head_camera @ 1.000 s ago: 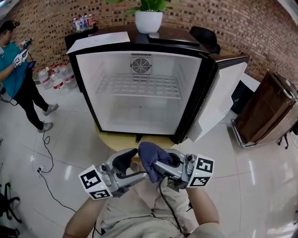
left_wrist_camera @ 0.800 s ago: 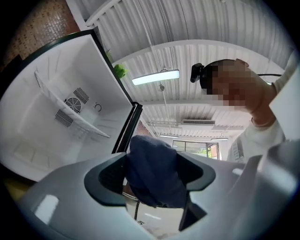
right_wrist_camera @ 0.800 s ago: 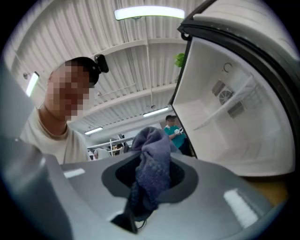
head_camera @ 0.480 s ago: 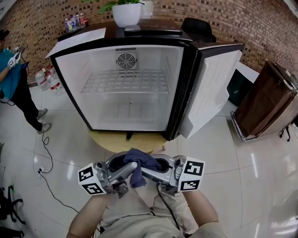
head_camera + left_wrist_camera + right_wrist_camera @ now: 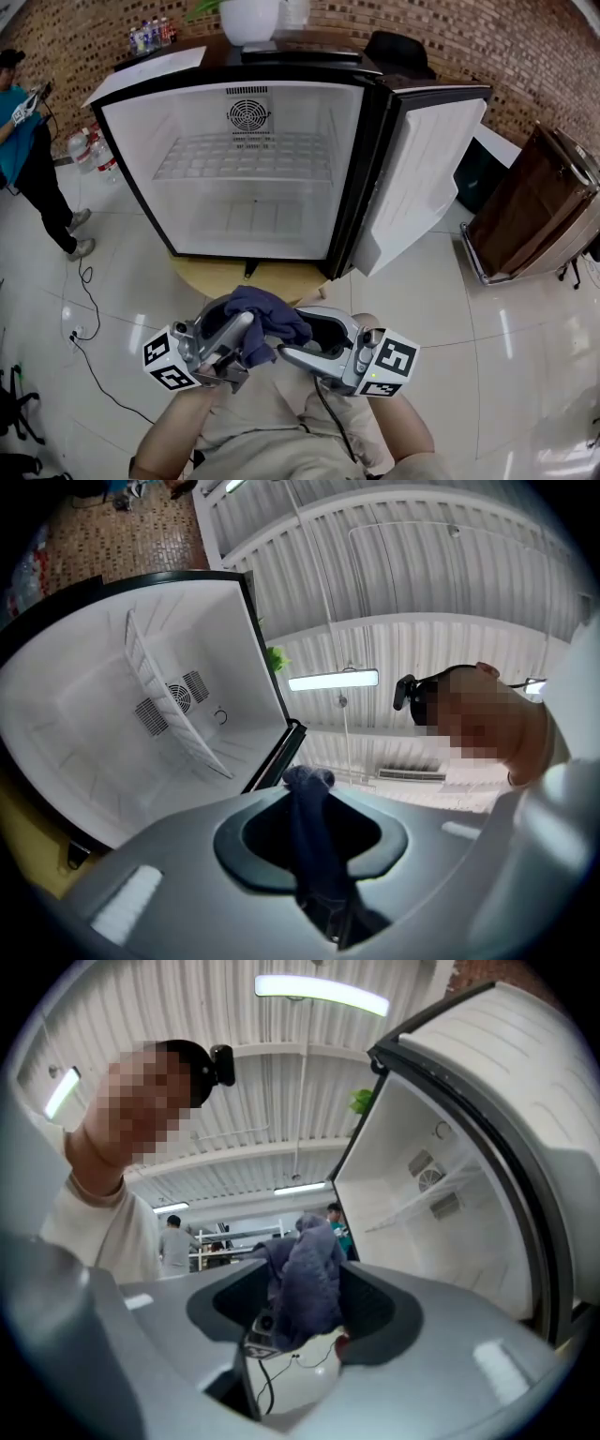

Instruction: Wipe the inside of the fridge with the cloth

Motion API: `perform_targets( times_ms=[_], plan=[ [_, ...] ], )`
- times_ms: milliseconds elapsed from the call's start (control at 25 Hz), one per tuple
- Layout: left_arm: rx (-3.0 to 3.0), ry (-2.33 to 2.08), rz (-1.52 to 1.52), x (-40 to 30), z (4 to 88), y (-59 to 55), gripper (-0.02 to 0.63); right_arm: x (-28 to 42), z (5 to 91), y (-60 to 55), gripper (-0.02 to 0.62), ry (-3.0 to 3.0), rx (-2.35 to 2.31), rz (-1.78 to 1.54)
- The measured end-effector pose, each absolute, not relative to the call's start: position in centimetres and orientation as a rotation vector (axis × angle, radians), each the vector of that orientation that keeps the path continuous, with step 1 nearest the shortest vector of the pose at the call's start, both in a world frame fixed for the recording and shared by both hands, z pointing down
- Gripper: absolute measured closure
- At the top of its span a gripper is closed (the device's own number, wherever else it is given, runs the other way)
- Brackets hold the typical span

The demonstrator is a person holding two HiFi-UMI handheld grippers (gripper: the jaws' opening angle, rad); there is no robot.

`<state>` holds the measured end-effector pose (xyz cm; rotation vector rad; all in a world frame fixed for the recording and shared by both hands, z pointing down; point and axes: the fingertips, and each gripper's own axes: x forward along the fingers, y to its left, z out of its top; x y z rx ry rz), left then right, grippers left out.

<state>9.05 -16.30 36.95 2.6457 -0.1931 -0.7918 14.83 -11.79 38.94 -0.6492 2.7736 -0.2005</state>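
Cloth (image 5: 269, 319) held before the open mini fridge (image 5: 253, 217). Left gripper (image 5: 240, 332) has just closed and pinches it; right gripper (image 5: 292, 337) has just spread. Check the pinch is firm before reaching inside.

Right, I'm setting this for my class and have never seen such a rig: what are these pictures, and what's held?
No robot: a person holds a two-jaw gripper in each hand. One picture looks down from a head camera; the other two come from cameras on the grippers. Ahead stands an open fridge with a wire shelf. The left gripper has just been closing and pinches the blue cloth; the right gripper has just been opening, the cloth loose between its jaws.
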Motion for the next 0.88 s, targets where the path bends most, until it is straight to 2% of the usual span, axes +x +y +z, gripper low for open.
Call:
perform_targets(
  times_ms=[160,240,280,360,400,520,720,800,880],
  plan=[
    [2.711,-0.204,-0.722,10.5,37.8,-15.2,0.512,14.7,38.5,-11.8,0.478,2.746,-0.751,-0.149],
    [2.728,-0.178,-0.723,11.1,38.0,-14.6,0.511,14.1,38.7,-11.6,0.51,2.772,-0.776,-0.116],
    [2.734,-0.148,-0.726,11.3,38.0,-14.2,0.491,13.7,38.8,-11.2,0.517,2.794,-0.748,-0.115],
    [2.734,-0.073,-0.729,11.6,38.1,-13.2,0.376,12.8,39.1,-10.4,0.527,2.84,-0.647,-0.141],
    [2.733,-0.048,-0.729,11.7,38.1,-12.8,0.366,12.6,39.4,-10.2,0.531,2.856,-0.61,-0.154],
    [2.763,-0.062,-0.678,11.4,38.7,-12.8,0.435,12.3,40.1,-10.5,0.529,2.889,-0.59,-0.197],
    [2.926,-0.18,-0.525,11.3,39.1,-12.6,0.496,12.1,41.2,-10.4,0.518,2.902,-0.619,-0.209],
    [2.992,-0.246,-0.517,11.2,37.8,-13.1,0.502,13.3,40.9,-10.4,0.442,2.847,-0.644,-0.19],
    [3.029,-0.32,-0.546,10.8,35.2,-14.6,0.503,15.7,40.5,-11.0,0.397,2.746,-0.703,-0.214]
  ],
)
